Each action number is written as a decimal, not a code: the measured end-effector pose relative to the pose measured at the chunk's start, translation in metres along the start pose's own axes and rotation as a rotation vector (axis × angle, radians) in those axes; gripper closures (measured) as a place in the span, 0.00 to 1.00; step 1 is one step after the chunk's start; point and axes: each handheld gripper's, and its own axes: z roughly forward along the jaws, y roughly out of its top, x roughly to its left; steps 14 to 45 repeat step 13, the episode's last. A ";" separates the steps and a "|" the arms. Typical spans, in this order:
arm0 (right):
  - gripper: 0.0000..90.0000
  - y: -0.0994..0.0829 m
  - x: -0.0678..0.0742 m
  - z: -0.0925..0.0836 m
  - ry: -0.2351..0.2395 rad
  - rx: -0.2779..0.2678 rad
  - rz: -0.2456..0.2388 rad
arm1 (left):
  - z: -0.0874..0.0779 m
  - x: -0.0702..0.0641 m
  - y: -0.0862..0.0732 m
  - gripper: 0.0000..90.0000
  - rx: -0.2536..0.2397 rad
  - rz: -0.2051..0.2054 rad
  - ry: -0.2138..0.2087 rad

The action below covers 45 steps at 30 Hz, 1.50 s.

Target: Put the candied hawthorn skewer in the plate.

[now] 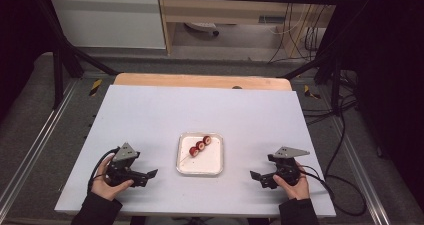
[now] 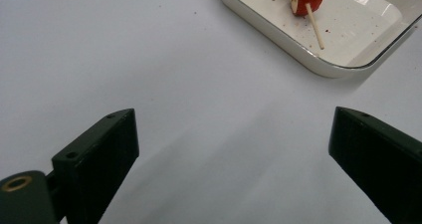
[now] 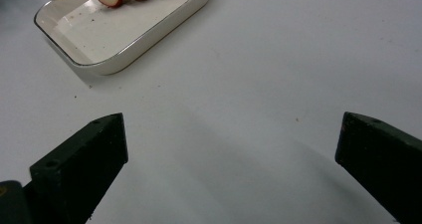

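Skewer [image 1: 199, 146] of three red fruit slices lies in white tray [image 1: 212, 169].

One worktop [image 1: 150, 115] carried one tray [image 1: 200, 167], which held one skewer [image 1: 186, 158] with three red slices [image 1: 200, 145]. Two hands held two tools, one each.

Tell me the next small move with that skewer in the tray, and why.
Probably ease the left gripper toward the tray and line up on the skewer's bare stick end. The skewer lies in the tray with three red slices on it, its stick end pointing toward the left side. Both grippers rest on the table apart from the tray, jaws open and empty; the right gripper faces the far end.
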 end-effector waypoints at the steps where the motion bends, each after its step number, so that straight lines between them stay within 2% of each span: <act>1: 0.01 0.000 0.000 0.000 -0.001 0.004 -0.003 | -0.001 0.002 -0.002 0.06 0.001 0.000 0.001; 9: 0.01 -0.001 0.001 0.001 -0.004 0.013 -0.006 | -0.004 0.008 -0.012 0.06 0.008 -0.012 0.004; 45: 0.01 -0.001 0.000 0.001 -0.001 0.018 -0.004 | -0.004 0.010 -0.012 0.06 0.011 -0.012 0.003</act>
